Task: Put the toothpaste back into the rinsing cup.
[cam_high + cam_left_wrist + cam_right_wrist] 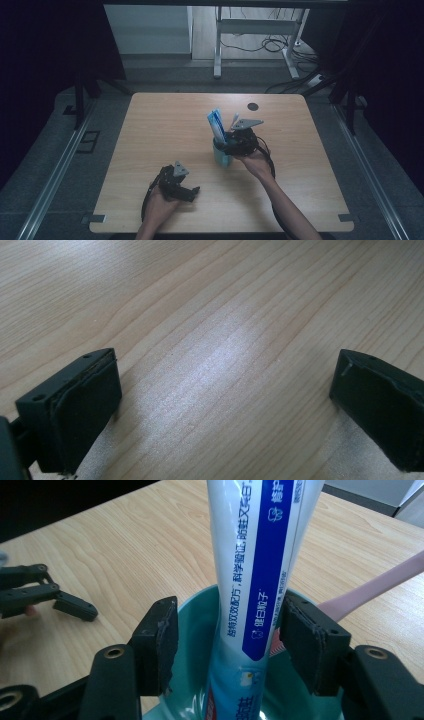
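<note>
Nearest the person, the left gripper (186,191) rests low on the table (165,125) with jaws wide apart and nothing between them, well away from the cup. Farther out, the right gripper (225,645) straddles the toothpaste tube (255,580), jaws open on either side without clamping. The tube stands upright in the teal cup (200,615), its long axis vertical, beside a pink toothbrush (375,587).

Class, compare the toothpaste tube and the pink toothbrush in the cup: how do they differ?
The toothpaste tube is broad, white and blue with printed text; the toothbrush is thin, plain pink. The tube stands nearly upright between the right gripper jaws; the toothbrush leans outside them. Both stand in the teal cup.
</note>
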The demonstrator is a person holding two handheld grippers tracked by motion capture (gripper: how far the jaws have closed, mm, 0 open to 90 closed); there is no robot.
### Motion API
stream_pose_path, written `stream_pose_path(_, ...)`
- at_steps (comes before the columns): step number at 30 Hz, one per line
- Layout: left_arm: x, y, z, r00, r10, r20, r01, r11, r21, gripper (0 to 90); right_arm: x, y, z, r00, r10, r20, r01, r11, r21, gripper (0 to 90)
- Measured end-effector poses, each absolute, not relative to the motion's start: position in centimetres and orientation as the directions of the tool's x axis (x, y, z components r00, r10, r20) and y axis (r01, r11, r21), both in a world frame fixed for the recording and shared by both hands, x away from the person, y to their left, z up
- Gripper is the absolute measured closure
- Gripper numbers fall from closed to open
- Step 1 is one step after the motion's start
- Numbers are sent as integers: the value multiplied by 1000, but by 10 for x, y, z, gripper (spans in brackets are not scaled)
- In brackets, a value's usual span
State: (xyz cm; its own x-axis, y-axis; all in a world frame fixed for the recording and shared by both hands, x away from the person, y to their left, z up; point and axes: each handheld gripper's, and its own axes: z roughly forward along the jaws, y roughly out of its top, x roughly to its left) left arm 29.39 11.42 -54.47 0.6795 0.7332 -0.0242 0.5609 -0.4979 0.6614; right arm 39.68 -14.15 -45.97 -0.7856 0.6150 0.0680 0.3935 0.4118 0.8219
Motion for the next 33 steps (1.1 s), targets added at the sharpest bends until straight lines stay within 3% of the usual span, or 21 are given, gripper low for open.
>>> stream_pose_path(33, 294, 114, -545, 681, 732, -20, 558, -501, 661, 2, 375, -165, -444, -791, 607, 78, 402, 420, 813, 154)
